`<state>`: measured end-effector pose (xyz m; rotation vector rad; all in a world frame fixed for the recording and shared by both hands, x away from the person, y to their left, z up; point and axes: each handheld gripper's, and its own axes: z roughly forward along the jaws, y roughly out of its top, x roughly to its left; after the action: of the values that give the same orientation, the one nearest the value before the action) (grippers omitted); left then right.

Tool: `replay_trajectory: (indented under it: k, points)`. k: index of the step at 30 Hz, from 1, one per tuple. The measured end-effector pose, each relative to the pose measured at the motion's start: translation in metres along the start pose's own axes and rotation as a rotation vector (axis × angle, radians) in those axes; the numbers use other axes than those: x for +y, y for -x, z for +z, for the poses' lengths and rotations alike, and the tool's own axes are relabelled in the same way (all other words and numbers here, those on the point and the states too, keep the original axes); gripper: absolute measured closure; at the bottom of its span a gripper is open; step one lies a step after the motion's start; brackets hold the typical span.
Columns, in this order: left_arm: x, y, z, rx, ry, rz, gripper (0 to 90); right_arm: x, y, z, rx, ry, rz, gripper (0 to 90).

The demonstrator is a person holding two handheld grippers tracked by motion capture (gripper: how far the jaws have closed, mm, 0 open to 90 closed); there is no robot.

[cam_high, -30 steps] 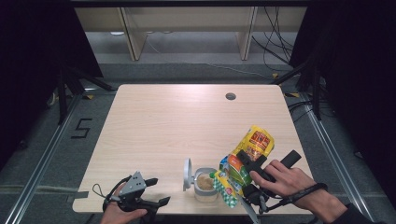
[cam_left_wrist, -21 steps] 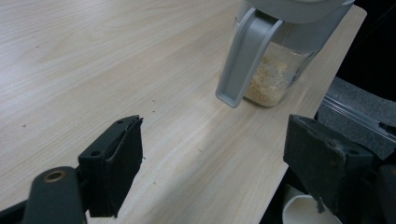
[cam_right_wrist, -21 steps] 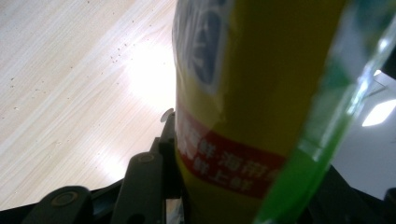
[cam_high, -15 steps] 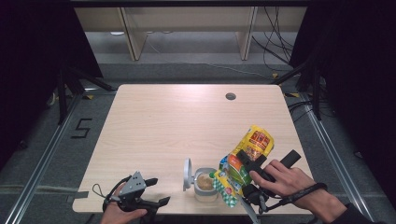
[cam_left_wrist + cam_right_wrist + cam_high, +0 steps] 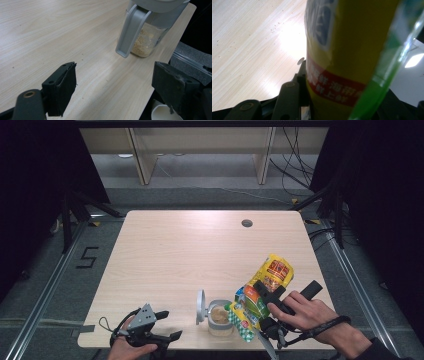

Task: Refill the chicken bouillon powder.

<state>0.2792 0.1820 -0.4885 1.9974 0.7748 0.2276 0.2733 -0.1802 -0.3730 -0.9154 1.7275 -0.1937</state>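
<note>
high view: the right gripper point(image 5: 262, 296) is clamped on a yellow-and-green packet point(image 5: 260, 295), tilted with its lower end over the mouth of an open jar point(image 5: 220, 317) just beside the jaws. the jar, part full of beige grains, stands at the table's point(image 5: 190, 250) near edge. the step in hand appears to be pouring. the left gripper point(image 5: 167, 327) rests with jaws apart, empty, off to the jar's side. next move likely calls for tipping the packet further, its mouth kept over the jar.

Brightly lit from overhead, dark all around the surface point(image 5: 200, 255); strong glare patch beyond the right tool point(image 5: 332, 105), with the yellow packet point(image 5: 347, 50) close up and blurred.
</note>
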Motion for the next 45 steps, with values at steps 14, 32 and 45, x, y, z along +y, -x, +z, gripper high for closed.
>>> replay_trajectory:
  k: [14, 32, 45]
  points:
    - [-0.0001, 0.0017, 0.0007, -0.003, 0.015, -0.018, 19.1, 0.0012, -0.0034, -0.0009, 0.017, -0.007, 0.042, 61.6]
    - [0.0003, 0.0016, 0.0004, -0.008, 0.009, -0.017, 19.1, 0.0006, -0.0005, -0.0003, 0.048, -0.002, 0.018, 61.8]
    - [0.0001, 0.0015, 0.0006, -0.002, 0.011, -0.015, 19.1, -0.0003, 0.0031, 0.0006, 0.053, 0.005, -0.040, 61.9]
